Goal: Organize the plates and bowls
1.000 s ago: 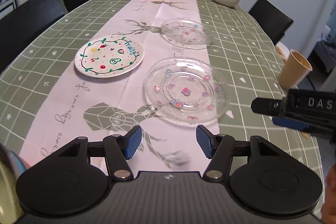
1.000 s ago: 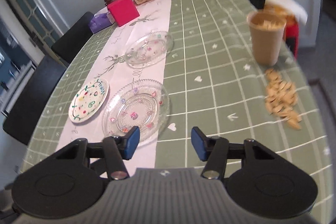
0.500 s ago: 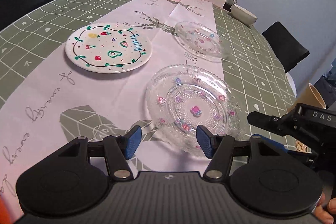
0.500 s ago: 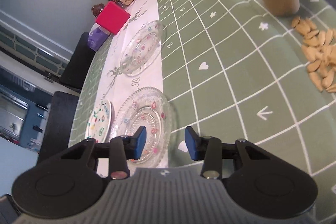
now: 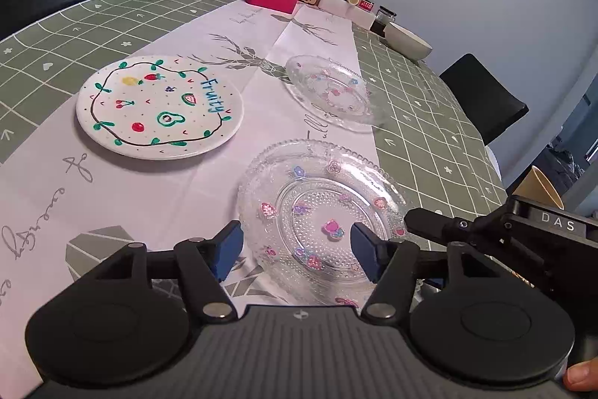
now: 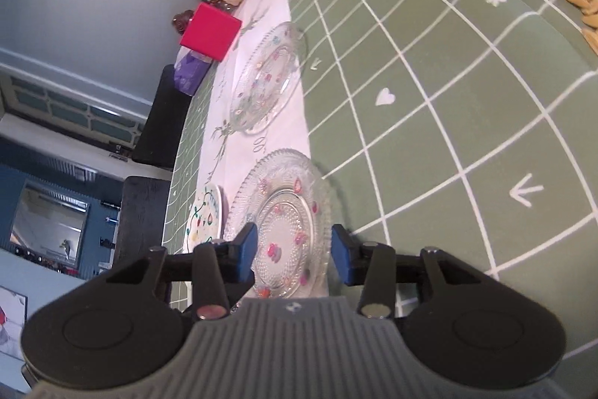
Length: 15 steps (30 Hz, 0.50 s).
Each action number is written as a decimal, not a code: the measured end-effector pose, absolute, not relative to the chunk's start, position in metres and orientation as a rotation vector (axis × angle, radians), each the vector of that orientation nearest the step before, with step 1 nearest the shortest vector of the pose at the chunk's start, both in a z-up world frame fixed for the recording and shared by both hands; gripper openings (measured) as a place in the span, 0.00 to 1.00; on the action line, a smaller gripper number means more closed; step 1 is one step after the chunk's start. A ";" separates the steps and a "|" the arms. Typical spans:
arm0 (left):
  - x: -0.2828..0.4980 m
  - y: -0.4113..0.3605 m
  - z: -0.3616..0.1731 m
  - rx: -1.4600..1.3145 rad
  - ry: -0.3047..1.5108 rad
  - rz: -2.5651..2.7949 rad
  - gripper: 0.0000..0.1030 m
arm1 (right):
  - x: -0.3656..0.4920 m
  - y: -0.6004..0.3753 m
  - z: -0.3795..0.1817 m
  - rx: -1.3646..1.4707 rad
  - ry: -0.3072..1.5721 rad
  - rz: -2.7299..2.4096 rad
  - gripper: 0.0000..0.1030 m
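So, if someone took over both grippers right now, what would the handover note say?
Left gripper: open, nothing held, at the near rim of the large clear glass plate with flower decals.
Right gripper: jaws just opening a little, nothing pressed, aimed at that plate's edge.
The white ceramic plate lettered Fruity, the smaller clear glass plate and the cream bowl lie apart on the table.
Done: nothing stacked.
Left: gather all.

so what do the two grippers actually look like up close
Both look alike: a grey ribbed body, two round black discs, black link arms with silver pivot pins, and blue-padded fingers. The left gripper shows this in its own view, the right gripper in its own. From the left view, the right one's black side carries white letters "DAS".
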<state>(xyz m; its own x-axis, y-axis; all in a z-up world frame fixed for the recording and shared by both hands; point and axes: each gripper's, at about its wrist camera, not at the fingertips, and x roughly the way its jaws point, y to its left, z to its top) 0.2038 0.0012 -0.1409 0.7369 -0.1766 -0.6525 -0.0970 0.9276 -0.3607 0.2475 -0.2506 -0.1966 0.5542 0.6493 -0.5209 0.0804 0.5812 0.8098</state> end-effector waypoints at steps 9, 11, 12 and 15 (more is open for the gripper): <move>0.192 0.009 -0.143 -0.477 0.741 -0.105 0.69 | 0.239 -0.249 -0.203 0.944 0.897 0.475 0.48; 0.193 0.012 -0.145 -0.531 0.764 -0.174 0.63 | 0.240 -0.248 -0.205 0.978 0.909 0.478 0.46; 0.194 0.012 -0.147 -0.566 0.780 -0.207 0.60 | 0.239 -0.245 -0.205 0.962 0.919 0.467 0.44; 0.192 0.007 -0.148 -0.568 0.784 -0.200 0.52 | 0.234 -0.235 -0.214 0.972 0.934 0.438 0.18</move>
<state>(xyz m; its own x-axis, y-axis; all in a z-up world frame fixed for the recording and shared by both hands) 0.1921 0.0067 -0.1478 0.6985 -0.3739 -0.6102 -0.0360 0.8332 -0.5518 0.2345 -0.2353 -0.2140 0.5517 0.6879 -0.4716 0.0776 0.5207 0.8502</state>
